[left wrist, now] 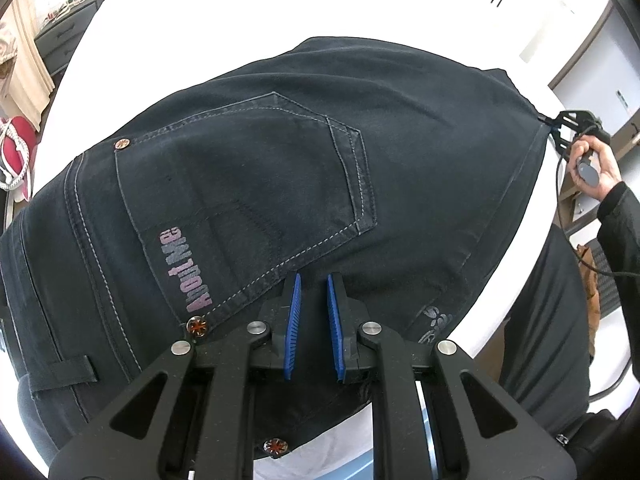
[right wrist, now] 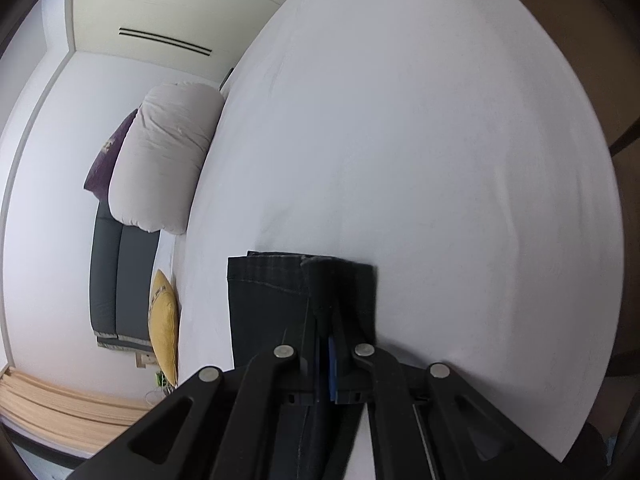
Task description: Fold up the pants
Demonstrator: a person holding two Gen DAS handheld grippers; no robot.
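Dark navy jeans [left wrist: 280, 184] lie spread on a white bed [left wrist: 224, 20], back pocket up with "About Me" printed on it. My left gripper [left wrist: 314, 300] hovers just over the jeans below the pocket, blue pads apart, open and empty. My right gripper [left wrist: 560, 124] shows at the far right, held by a hand, shut on the jeans' far corner. In the right wrist view my right gripper [right wrist: 326, 320] is shut on the folded leg hems [right wrist: 272, 296], which lie on the white sheet [right wrist: 420, 160].
A white pillow [right wrist: 164, 160], a purple cushion [right wrist: 112, 156] and a yellow cushion [right wrist: 164, 328] sit at the bed's head by a grey headboard [right wrist: 120, 280]. A grey dresser [left wrist: 64, 40] and red item [left wrist: 16, 156] stand beside the bed.
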